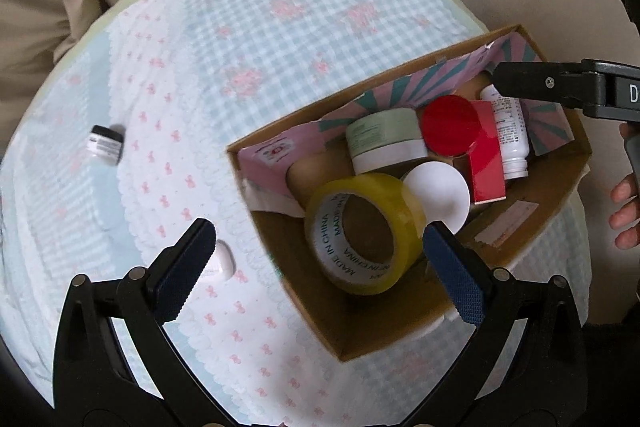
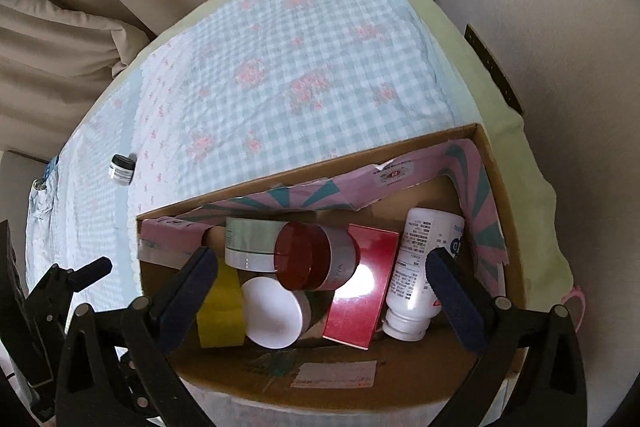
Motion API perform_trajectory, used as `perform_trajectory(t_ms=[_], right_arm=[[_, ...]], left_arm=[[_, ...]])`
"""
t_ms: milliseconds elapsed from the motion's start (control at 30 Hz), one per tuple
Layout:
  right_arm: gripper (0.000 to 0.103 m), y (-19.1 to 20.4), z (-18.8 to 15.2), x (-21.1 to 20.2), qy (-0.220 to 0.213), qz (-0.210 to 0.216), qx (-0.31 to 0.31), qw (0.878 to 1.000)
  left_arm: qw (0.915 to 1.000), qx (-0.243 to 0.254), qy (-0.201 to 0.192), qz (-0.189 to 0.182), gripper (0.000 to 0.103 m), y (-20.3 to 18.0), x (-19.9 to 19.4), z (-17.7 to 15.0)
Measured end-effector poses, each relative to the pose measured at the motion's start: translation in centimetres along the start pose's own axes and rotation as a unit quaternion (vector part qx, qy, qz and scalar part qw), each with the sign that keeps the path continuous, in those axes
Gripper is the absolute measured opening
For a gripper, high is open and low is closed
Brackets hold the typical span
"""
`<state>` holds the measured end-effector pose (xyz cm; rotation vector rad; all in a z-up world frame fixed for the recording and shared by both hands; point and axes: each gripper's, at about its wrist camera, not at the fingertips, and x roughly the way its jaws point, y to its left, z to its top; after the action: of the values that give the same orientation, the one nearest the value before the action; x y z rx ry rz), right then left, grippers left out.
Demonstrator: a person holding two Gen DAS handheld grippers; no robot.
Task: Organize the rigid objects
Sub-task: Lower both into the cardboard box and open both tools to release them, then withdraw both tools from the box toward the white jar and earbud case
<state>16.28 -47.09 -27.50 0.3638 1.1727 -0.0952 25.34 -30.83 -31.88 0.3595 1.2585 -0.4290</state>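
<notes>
The cardboard box (image 2: 496,163) is crowded: tape roll (image 1: 360,231), jars, a red carton (image 2: 360,283) and a white bottle (image 2: 420,275) fill its far half, with bare floor only along the near wall. The bed (image 1: 248,27) beyond lies open except for a small jar (image 1: 105,145) and, seemingly, a white thing (image 1: 220,259).

Yellow tape roll (image 2: 221,311): near half hidden behind a finger in right wrist view. Small jar (image 1: 105,147) on the cloth: label print too small to read. White bottle (image 1: 507,135): top covered by the other gripper's finger. Hand (image 1: 626,211) cut by frame edge.
</notes>
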Motion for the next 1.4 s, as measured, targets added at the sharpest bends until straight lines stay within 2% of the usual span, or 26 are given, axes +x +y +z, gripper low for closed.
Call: perform_trajectory(t_ms=[300,600,800,1000,1200,1400], right_arm=[[0.103,2.5,-1.2,-3.9,-0.037,-0.008,-0.014,0.999],[0.103,7.7,-5.0,-9.7,-0.065,-0.041,-0.036,0.996],[0.103,11.9,-8.4,-12.4,-0.042,-0.066,-0.021,0.997],[0.103,17.6,-12.5,-15.0,-0.074,-0.091,-0.011,0.993],[0.103,24.3,-15.7,-14.5,-0.096,-0.115,-0.006,0.989],[0.103,29.7,-18.1,-10.6,-0.099,-0.121,0.016,0.988]], left_arm=[[0.9987,-0.033,-0.040,0.000,0.103,3.1,-5.1,-2.4],[0.9937,-0.065,-0.091,-0.008,0.103,7.9,-12.2,-6.6],[0.9921,-0.067,-0.107,-0.006,0.103,13.0,-16.1,-10.4],[0.9901,-0.068,-0.123,-0.004,0.103,19.5,-19.1,-13.5],[0.9880,-0.058,-0.143,-0.003,0.103,26.5,-20.4,-14.6],[0.9906,-0.042,-0.130,-0.010,0.103,32.2,-17.8,-13.2]])
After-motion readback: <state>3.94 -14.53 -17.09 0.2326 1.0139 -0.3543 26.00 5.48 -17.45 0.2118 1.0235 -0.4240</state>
